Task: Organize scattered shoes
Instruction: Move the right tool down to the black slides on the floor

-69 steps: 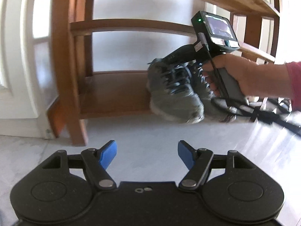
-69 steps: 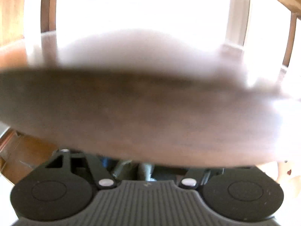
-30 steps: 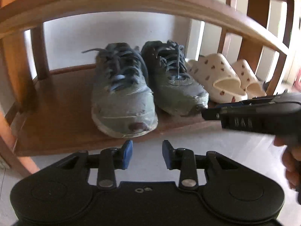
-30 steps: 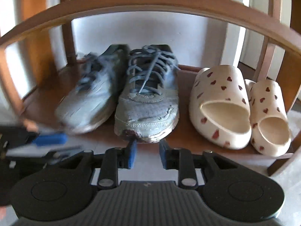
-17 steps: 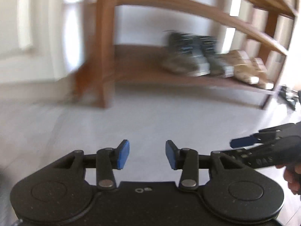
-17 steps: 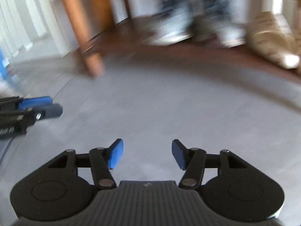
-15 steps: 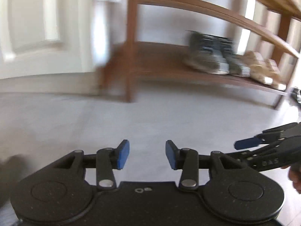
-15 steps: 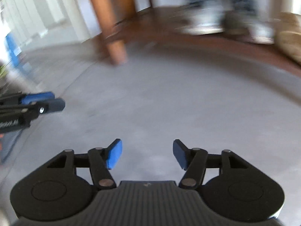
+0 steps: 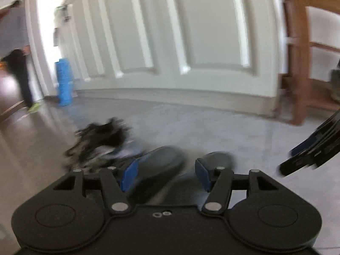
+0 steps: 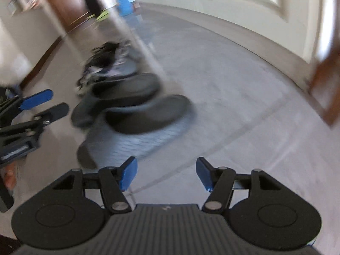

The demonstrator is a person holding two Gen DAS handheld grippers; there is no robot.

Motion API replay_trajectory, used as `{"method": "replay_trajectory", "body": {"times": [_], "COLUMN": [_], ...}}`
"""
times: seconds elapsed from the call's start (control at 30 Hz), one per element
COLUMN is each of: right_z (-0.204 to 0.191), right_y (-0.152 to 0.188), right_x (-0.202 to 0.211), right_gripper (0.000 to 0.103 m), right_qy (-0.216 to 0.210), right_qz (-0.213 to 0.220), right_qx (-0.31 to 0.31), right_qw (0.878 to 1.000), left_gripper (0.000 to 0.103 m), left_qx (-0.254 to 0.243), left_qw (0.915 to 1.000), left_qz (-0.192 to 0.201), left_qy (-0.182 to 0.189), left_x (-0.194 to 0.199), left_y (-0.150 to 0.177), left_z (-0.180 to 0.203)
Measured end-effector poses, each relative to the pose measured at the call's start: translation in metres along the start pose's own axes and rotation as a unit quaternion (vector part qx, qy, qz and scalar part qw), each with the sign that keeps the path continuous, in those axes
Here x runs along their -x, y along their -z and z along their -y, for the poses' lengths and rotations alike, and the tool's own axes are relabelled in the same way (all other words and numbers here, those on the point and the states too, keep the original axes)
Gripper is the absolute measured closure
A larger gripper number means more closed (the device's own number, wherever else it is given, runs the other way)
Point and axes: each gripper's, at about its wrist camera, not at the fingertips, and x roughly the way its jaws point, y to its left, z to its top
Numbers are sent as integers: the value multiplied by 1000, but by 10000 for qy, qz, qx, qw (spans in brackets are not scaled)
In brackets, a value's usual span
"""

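Observation:
Both views are motion-blurred. A heap of dark shoes lies on the grey floor: two dark grey slippers [image 10: 131,108] in front and a black laced shoe [image 10: 106,59] behind. In the left wrist view the slippers [image 9: 161,165] sit just past my fingertips, with the black laced shoe [image 9: 99,140] further left. My left gripper [image 9: 163,174] is open and empty, close above the slippers; it also shows in the right wrist view [image 10: 42,106]. My right gripper [image 10: 165,174] is open and empty, short of the heap; it also shows in the left wrist view [image 9: 308,153].
White panelled doors [image 9: 191,38] run along the back. The wooden shoe rack's post [image 9: 297,63] stands at the right, a grey sneaker [image 9: 335,80] on its low shelf. A blue cylinder [image 9: 63,80] and a person's legs [image 9: 21,74] are at the far left.
Both grippers have swung left, away from the shoe rack, and now face the heap of dark shoes on the floor. Both jaws have opened wider.

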Motion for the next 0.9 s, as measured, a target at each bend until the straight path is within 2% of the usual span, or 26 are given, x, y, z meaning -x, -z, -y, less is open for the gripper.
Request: {"method": "replay_trajectory", "body": {"times": [0.1, 0.17, 0.23, 0.3, 0.37, 0.47, 0.57, 0.67, 0.77, 0.83, 0.9], "right_z": [-34, -64, -107, -143, -159, -177, -188, -220, -230, -230, -223], "right_y": [-5, -4, 7, 16, 19, 16, 15, -3, -24, -52, -70], "right_x": [-12, -24, -42, -61, -73, -106, -133, -144, -143, -149, -154], "right_gripper": [38, 38, 38, 38, 38, 38, 38, 38, 37, 37, 37], "right_qy": [-208, -352, -401, -360, -348, -429, -388, -415, -147, 505, 817], "right_qz": [-131, -242, -266, -104, 11, 131, 322, 797, 1298, 1471, 1338], "right_qx": [-180, -264, -225, -242, -413, -1119, -1824, -929, -313, 50, 119], "right_qw": [9995, 9987, 9986, 9990, 9985, 9927, 9819, 9916, 9909, 9878, 9876], "left_gripper": [44, 43, 42, 38, 38, 37, 37, 37, 37, 37, 37], "left_qx": [377, 695, 845, 1038, 1174, 1308, 1500, 1613, 1782, 1908, 1854], "left_qw": [9986, 9937, 9901, 9861, 9828, 9804, 9766, 9711, 9669, 9661, 9688], "left_qz": [13, 160, 273, 390, 462, 437, 386, 481, 496, 454, 488], "left_qy": [-384, -861, -1086, -1234, -1352, -1410, -1494, -1690, -1758, -1680, -1569], "left_x": [-2, -3, -2, 2, 4, 6, 7, 12, 6, 1, -1], "left_y": [2, -2, -6, -8, -10, -7, -2, -4, -1, -4, -5], "left_z": [-33, -66, -91, -113, -128, -138, -149, -164, -179, -182, -179]}}
